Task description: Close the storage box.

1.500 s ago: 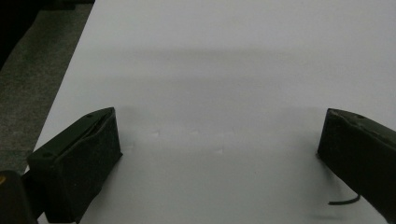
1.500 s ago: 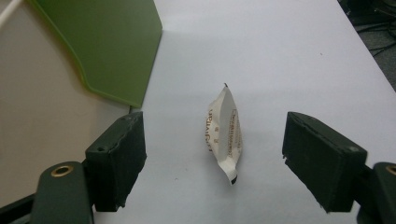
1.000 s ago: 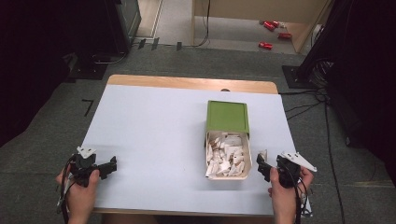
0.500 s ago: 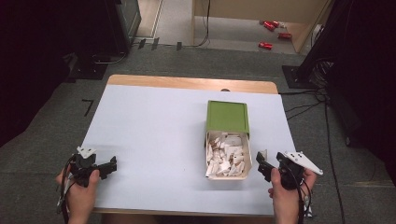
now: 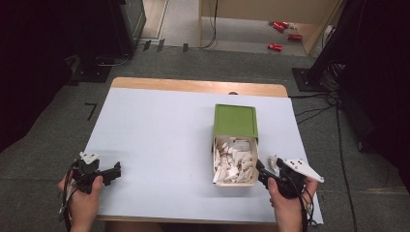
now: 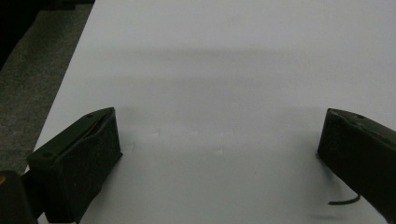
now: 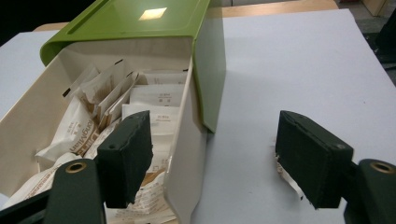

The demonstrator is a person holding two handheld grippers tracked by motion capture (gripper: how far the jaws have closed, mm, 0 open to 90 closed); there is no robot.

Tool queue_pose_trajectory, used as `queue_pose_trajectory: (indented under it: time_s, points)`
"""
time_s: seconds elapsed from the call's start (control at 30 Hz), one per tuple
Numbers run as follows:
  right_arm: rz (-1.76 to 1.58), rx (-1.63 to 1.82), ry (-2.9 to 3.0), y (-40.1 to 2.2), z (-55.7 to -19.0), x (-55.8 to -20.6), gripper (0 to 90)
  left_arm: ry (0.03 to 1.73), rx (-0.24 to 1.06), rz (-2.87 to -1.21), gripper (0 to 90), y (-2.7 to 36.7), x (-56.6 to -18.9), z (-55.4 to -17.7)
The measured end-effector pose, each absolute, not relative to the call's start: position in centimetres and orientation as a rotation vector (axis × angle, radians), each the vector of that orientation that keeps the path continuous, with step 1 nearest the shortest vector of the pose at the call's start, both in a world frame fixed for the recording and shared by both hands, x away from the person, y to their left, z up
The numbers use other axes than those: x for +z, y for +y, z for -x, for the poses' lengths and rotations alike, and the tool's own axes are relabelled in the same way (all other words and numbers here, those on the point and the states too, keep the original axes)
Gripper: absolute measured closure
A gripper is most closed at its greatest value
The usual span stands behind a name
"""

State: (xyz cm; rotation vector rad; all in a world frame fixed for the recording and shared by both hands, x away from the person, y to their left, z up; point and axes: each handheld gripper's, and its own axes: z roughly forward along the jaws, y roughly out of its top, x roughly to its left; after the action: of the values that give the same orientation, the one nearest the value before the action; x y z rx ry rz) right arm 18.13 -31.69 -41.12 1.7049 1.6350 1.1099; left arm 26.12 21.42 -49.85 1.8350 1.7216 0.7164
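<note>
At the near right corner of a white-topped table (image 5: 159, 140), the right gripper (image 7: 212, 158) straddles the side wall of a cream box (image 5: 235, 181) packed with small white sachets (image 7: 77, 133). One black finger (image 7: 125, 156) hangs inside the box, over the sachets, while the other (image 7: 310, 156) stands outside it above the bare tabletop. The box wall rises between the two fingers, nearer the inner one, and whether that finger touches the wall or the sachets cannot be told. The jaws stand wide apart and have just been closing a little; they are clamped on nothing. A scrap of white paper (image 7: 289, 179) lies just beneath the outer finger. The box's green lid (image 7: 133, 21) is slid toward the far end, beyond the fingertips, leaving the near half open.

At the near left corner, well away from the box, the left gripper (image 6: 219, 144) rests low over the table. Its two fingers (image 6: 86, 158) are spread wide, with plain white surface between them and nothing held. In the high view, a hand (image 5: 84, 205) grips each tool from the table's near edge.
</note>
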Motion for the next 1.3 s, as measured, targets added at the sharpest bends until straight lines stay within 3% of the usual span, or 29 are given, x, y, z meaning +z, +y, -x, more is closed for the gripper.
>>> queue_pose_trajectory:
  time_s: [0.3,0.77,1.3]
  points:
    - [-1.704,1.1,1.653,-31.0,-17.9,-41.7,43.5,1.722,0.716,-1.835,0.0,21.4,-49.8,-26.1]
    - [-1.72,1.06,1.685,-30.6,-17.8,-43.2,57.1,1.722,0.715,-1.836,0.0,21.4,-49.8,-26.1]
    - [-1.686,1.032,1.721,-30.3,-17.5,-44.1,62.5,1.722,0.716,-1.836,0.0,21.4,-49.8,-26.1]
